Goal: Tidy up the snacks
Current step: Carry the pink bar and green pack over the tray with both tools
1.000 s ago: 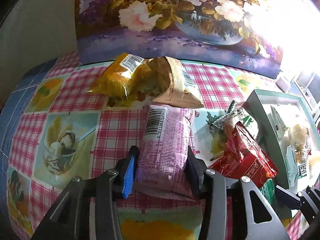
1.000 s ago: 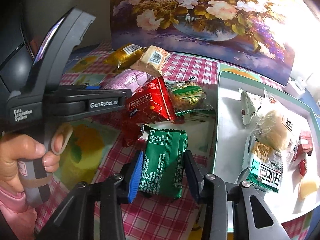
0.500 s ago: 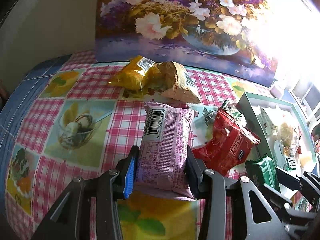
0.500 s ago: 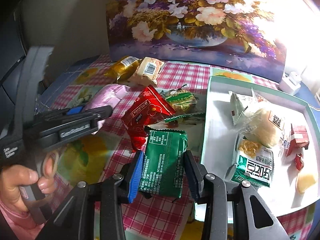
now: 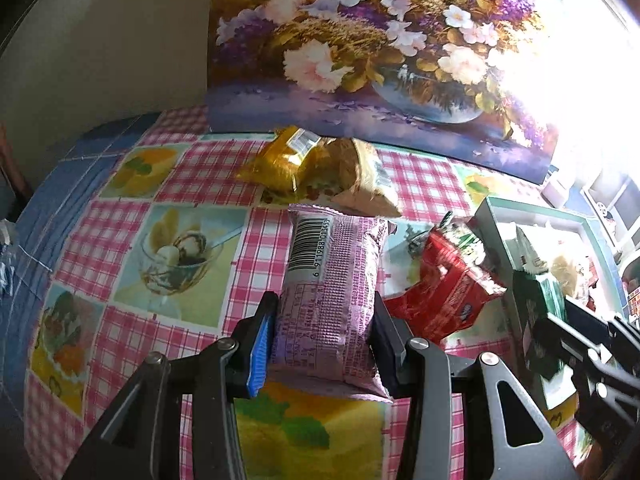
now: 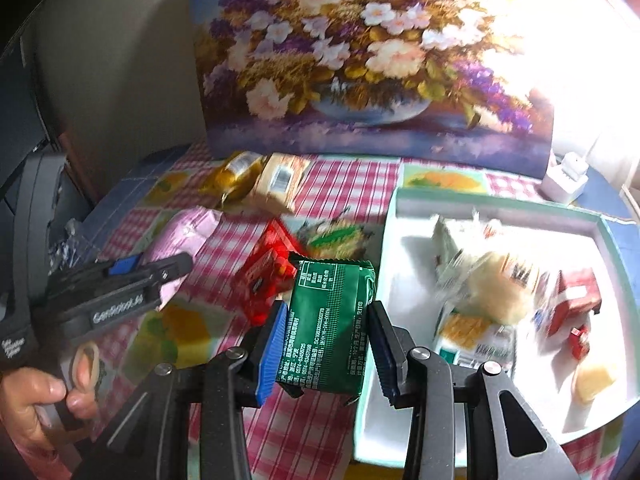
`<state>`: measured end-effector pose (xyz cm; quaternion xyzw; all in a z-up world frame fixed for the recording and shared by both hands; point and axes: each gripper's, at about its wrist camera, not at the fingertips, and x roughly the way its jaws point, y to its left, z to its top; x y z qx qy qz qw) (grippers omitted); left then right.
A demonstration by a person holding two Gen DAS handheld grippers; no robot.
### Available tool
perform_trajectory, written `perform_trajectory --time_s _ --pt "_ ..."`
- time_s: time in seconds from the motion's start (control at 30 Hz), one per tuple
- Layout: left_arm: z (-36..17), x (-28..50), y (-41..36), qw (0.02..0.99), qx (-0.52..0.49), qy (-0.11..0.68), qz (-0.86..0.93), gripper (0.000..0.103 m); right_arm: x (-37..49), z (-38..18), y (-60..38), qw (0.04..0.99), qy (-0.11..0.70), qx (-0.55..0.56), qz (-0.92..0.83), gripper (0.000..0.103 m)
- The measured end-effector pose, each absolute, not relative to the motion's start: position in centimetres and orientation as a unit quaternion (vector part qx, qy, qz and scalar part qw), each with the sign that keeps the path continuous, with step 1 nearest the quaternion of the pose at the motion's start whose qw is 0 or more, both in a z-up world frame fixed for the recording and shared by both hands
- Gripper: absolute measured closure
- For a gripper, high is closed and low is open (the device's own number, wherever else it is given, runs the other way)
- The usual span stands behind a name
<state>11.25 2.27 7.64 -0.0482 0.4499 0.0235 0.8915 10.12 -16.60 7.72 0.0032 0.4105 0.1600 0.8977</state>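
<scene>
**Two grippers, each clamped on a snack packet above the checked tablecloth**

Nearest the left wrist camera, the left gripper (image 5: 322,340) was closed on a pink packet (image 5: 330,292); both pads pressed its long sides, barcode end pointing away, and the packet hung clear of the tablecloth (image 5: 120,240). Nearest the right wrist camera, the right gripper (image 6: 326,350) was likewise clamped on a green packet (image 6: 330,320), printed back upward, held above the cloth just beside the left rim of the tray (image 6: 616,248). In that same view, at lower left, the person's hand (image 6: 36,400) gripped the handle of the left tool, with the pink packet projecting beyond its fingers.

Beyond the two held packets, a red packet (image 5: 444,296) lay on the cloth between them, and a green-and-clear wrapper (image 6: 336,236), blurred, lay touching its far side. To the right, the white tray with a pale green rim already contained several items: a pale round bun in clear wrap (image 6: 500,284), a red box (image 6: 576,296), a small white sachet (image 6: 448,240), a green-labelled packet (image 6: 468,340) and a yellowish piece (image 6: 592,376); their details were smeared by motion.

Farther back, a yellow packet (image 5: 288,156) and a tan packet (image 5: 364,180) lay touching one another near the table's rear edge. A white charger (image 6: 566,180) stood behind the tray. Farthest of all, a flower painting (image 5: 380,48) leaned upright against the wall.
</scene>
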Motion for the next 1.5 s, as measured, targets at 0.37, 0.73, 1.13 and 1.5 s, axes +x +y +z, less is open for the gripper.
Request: perform_trajectory --time_s 0.37,0.73,1.13,1.5 --pt "10.6 12.5 -0.8 0.890 -0.031 0.455 0.017 0.057 12.7 9.3 -19.0 0.907 0.393 0.032 0.148 0.060" --pt "11.7 13.3 -5.1 0.883 -0.013 0.469 0.006 0.057 13.3 9.9 -23.3 0.912 0.381 0.081 0.133 0.060" --pt "12.2 14.0 -11.1 0.879 0.016 0.476 -0.018 0.057 13.4 10.6 -29.3 0.923 0.356 0.120 0.087 0.060" --pt "12.5 15.4 -17.6 0.874 0.040 0.483 -0.042 0.057 13.5 11.0 -35.7 0.925 0.349 0.146 0.028 0.059"
